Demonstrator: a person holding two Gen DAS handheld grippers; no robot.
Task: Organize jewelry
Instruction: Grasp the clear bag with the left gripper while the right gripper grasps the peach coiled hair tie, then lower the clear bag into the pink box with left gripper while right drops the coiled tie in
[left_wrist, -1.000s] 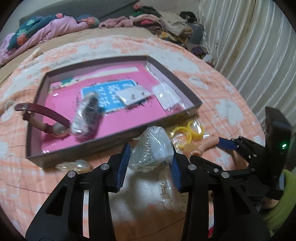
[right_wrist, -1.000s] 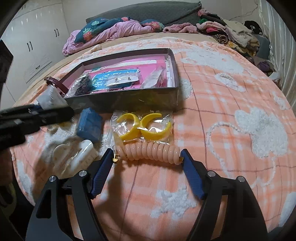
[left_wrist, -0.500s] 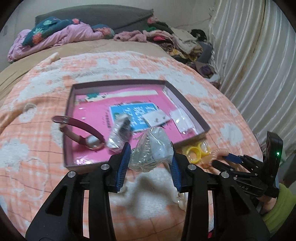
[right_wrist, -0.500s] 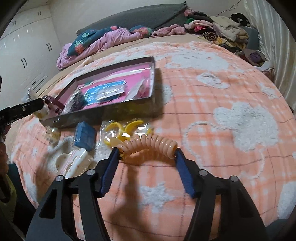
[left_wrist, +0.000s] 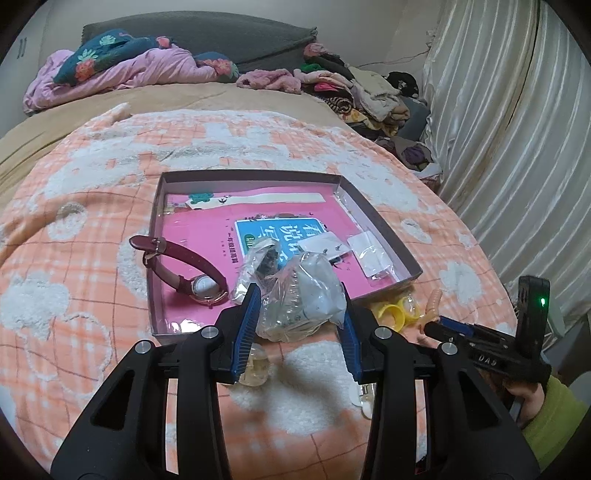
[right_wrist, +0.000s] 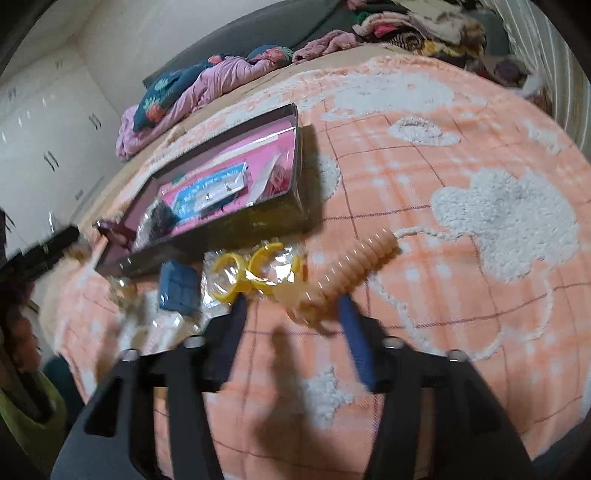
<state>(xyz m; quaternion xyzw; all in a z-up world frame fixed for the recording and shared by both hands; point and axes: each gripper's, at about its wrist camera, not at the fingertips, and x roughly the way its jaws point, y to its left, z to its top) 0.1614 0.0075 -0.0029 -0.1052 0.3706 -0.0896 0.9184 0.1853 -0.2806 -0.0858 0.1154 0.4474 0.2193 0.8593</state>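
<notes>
Now we carry two pieces to the box (left_wrist: 373, 218) on the bed: left hand-held gripper (left_wrist: 297, 325) clamps a clear bagged item (left_wrist: 306, 299); right hand-held gripper (right_wrist: 295, 314), jaws just narrowed, grips the coiled peach clip (right_wrist: 354, 266). Next, release inside.

Bedroom, indoor light, soft and even.
Bed (left_wrist: 92, 236): fills most of both views; covered with an orange-and-white checked blanket (right_wrist: 461, 258) bearing fluffy white cloud-like patches; a tan sheet (left_wrist: 207, 99) shows beyond the blanket.
Headboard (left_wrist: 221, 40): grey, padded, against a pale wall (left_wrist: 362, 29).
Bedding (left_wrist: 122, 70): pink quilt and dark floral cover, crumpled at the head of the bed.
Clothes pile (left_wrist: 365, 92): mixed colours, heaped at the far right corner of the bed.
Curtain (left_wrist: 517, 147): cream, glossy, pleated, hanging along the right side.
Wardrobe (right_wrist: 44, 147): white doors with dark handles, left side; blurred in the right wrist view.
</notes>
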